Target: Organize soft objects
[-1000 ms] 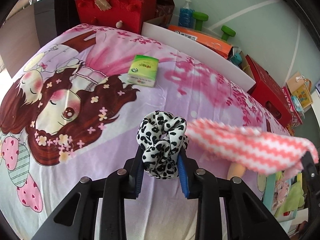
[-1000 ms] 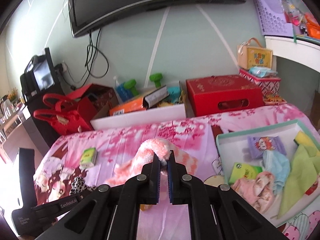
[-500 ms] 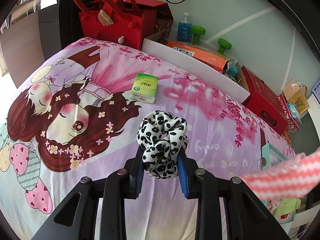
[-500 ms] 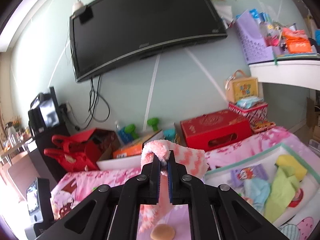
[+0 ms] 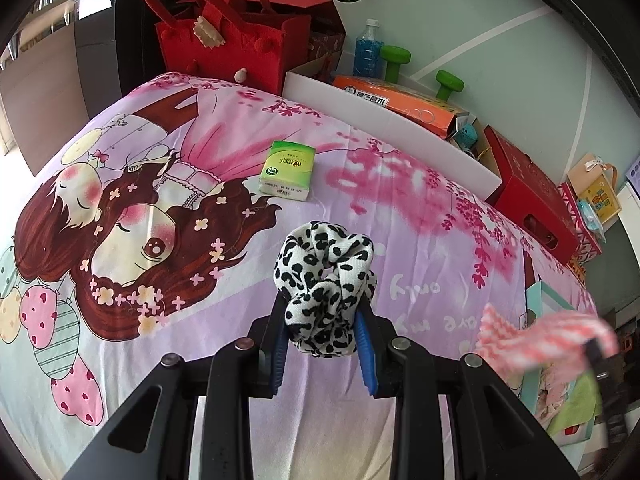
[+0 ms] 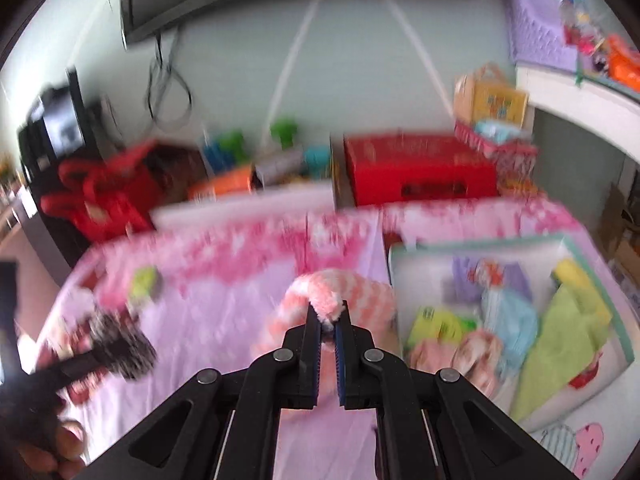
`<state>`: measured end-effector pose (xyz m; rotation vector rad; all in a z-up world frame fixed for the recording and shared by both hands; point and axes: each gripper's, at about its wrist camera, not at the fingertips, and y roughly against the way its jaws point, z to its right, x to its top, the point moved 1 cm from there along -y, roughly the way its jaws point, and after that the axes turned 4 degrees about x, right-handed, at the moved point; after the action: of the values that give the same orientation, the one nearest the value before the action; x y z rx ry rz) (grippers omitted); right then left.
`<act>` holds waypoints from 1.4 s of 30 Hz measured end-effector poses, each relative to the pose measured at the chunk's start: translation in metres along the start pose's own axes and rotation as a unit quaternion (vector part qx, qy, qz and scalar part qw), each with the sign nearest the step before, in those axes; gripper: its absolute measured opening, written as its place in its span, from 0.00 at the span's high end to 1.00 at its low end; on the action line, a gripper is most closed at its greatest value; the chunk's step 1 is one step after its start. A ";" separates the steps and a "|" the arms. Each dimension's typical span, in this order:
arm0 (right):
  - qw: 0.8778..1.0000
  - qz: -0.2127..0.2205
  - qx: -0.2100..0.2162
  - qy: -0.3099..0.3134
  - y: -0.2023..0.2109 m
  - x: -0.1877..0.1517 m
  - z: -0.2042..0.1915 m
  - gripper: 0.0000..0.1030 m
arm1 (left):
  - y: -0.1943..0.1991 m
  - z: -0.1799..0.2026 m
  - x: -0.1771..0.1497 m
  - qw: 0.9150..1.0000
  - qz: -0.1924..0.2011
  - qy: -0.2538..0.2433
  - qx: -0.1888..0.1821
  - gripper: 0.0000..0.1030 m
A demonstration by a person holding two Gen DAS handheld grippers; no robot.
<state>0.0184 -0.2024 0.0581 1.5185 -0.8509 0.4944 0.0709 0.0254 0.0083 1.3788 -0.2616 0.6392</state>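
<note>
My left gripper (image 5: 324, 320) is shut on a black-and-white spotted scrunchie (image 5: 326, 276), held above the cartoon bedsheet (image 5: 200, 208). My right gripper (image 6: 328, 316) is shut on a fuzzy pink-and-white striped cloth (image 6: 320, 296), which hangs blurred over the sheet just left of the teal-rimmed tray (image 6: 560, 240). The same cloth (image 5: 540, 340) shows at the right edge of the left wrist view, in front of the tray (image 5: 538, 296). A green tissue pack (image 5: 288, 170) lies flat on the sheet, far beyond the scrunchie. The left gripper with the scrunchie (image 6: 116, 340) appears at the lower left of the right wrist view.
The tray holds several soft items, among them a green cloth (image 6: 568, 320) and a light blue one (image 6: 508, 312). Behind the bed stand a red felt bag (image 5: 232, 40), a white box with an orange carton (image 5: 400, 100) and a red box (image 6: 416, 168). A hand (image 6: 52, 448) grips the left tool.
The right gripper first rose and tilted up towards the wall, then swung down and right towards the tray with the striped cloth. The left gripper has stayed in place with the scrunchie.
</note>
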 end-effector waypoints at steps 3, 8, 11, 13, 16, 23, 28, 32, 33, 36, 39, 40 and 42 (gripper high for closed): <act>0.999 -0.041 0.008 0.001 -0.018 -0.010 0.001 0.94 | -0.001 0.000 0.000 1.000 -0.001 0.000 0.000 0.70; 0.997 -0.074 0.014 0.010 -0.038 -0.021 -0.002 0.94 | -0.003 0.001 0.000 1.000 -0.006 0.000 0.000 0.70; 0.995 -0.101 0.013 0.020 -0.049 -0.029 -0.005 0.91 | -0.004 0.001 0.000 1.000 -0.008 0.000 0.000 0.69; 0.994 -0.105 0.018 0.021 -0.050 -0.030 -0.008 0.90 | -0.005 0.001 0.000 1.000 -0.009 0.001 0.001 0.69; 0.993 -0.112 0.026 0.018 -0.052 -0.030 -0.009 0.89 | -0.006 0.000 0.000 1.000 -0.010 0.001 0.002 0.69; 0.992 -0.120 0.037 0.021 -0.054 -0.030 -0.014 0.58 | -0.007 0.001 -0.001 1.000 -0.012 0.001 0.002 0.69; 0.990 -0.128 0.029 0.045 -0.058 -0.035 -0.023 0.45 | -0.008 0.001 -0.002 1.000 -0.014 0.002 0.003 0.69; 0.988 -0.138 0.015 0.070 -0.063 -0.039 -0.030 0.45 | -0.008 0.001 -0.002 1.000 -0.015 0.003 0.002 0.69; 0.987 -0.139 0.007 0.079 -0.063 -0.040 -0.031 0.45 | -0.008 0.001 -0.001 1.000 -0.015 0.003 0.002 0.69; 0.986 -0.126 -0.016 0.104 -0.058 -0.039 -0.034 0.45 | -0.009 0.001 -0.001 1.000 -0.016 0.004 0.002 0.69; 0.987 -0.112 -0.023 0.112 -0.052 -0.035 -0.034 0.40 | -0.009 0.000 -0.001 1.000 -0.017 0.006 0.002 0.69; 0.987 -0.105 -0.025 0.115 -0.050 -0.034 -0.034 0.39 | -0.009 0.000 -0.001 1.000 -0.017 0.006 0.002 0.69; 0.987 -0.097 -0.033 0.125 -0.047 -0.032 -0.035 0.38 | -0.009 0.000 -0.001 1.000 -0.018 0.006 0.003 0.69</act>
<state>0.0394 -0.1623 0.0084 1.4254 -0.5153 0.4950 0.0751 0.0241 0.0001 1.3818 -0.2250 0.6185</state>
